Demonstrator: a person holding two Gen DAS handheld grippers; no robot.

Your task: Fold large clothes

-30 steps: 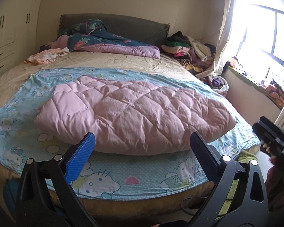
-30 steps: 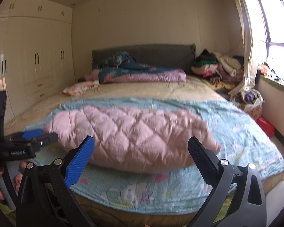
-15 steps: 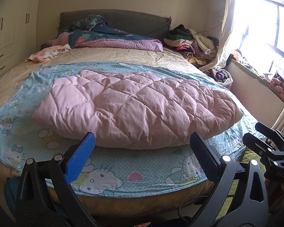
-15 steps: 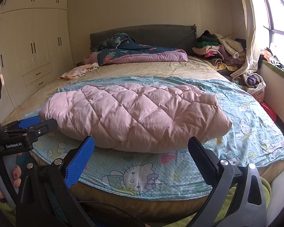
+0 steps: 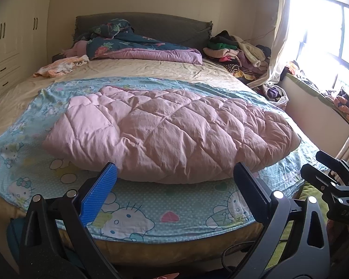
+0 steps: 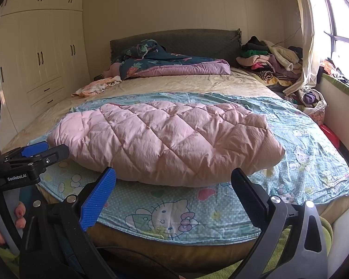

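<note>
A pink quilted padded garment [image 5: 169, 134] [image 6: 169, 141] lies folded into a thick oblong across the near half of the bed, on a light blue cartoon-cat sheet [image 5: 137, 211] [image 6: 174, 211]. My left gripper [image 5: 174, 186] is open and empty, held off the bed's foot short of the garment's near edge. My right gripper [image 6: 174, 186] is also open and empty, in front of the same edge. Each gripper shows in the other's view: the right one at the far right [image 5: 318, 165], the left one at the far left [image 6: 44, 151], with a hand [image 6: 2, 220] on its handle.
A dark floral and purple duvet [image 6: 169, 66] is heaped at the grey headboard [image 5: 151, 26]. A small orange-white cloth [image 5: 60, 66] lies at the bed's left. A clothes pile [image 6: 270, 57] sits back right by the curtain and window. White wardrobes [image 6: 39, 53] line the left wall.
Both views have risen and tilted down towards the bed, so the garment now sits lower and larger in them. The garment has not moved. Both grippers stay open.
</note>
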